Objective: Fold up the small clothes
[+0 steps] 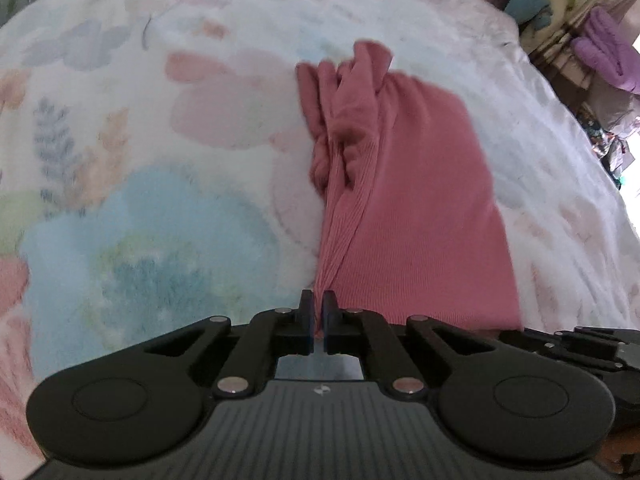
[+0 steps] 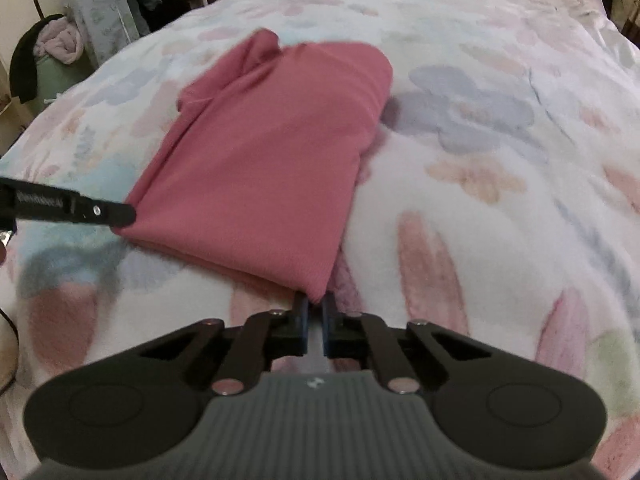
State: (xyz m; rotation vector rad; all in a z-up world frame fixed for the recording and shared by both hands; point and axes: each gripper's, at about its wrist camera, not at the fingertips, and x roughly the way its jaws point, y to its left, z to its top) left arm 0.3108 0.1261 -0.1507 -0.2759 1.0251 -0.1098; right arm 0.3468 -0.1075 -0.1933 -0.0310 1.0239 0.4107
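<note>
A dusty-pink ribbed garment [image 1: 408, 208] lies partly folded on a floral bedspread [image 1: 140, 140]. Its far end is bunched into ruffles. My left gripper [image 1: 318, 306] is shut on the near left corner of the cloth, which is pinched between the pads. In the right wrist view the same garment [image 2: 272, 148] lies flat as a folded panel. My right gripper [image 2: 316, 306] is shut on its near right corner. The left gripper's fingers [image 2: 116, 213] show at the garment's left near corner in that view.
The fluffy bedspread [image 2: 500, 160] stretches all round the garment. Past the bed's far left edge stand a pillow [image 2: 104, 12] and a heap of clothes [image 2: 52, 44]. Purple cloth [image 1: 608, 50] and clutter lie beyond the bed's right edge.
</note>
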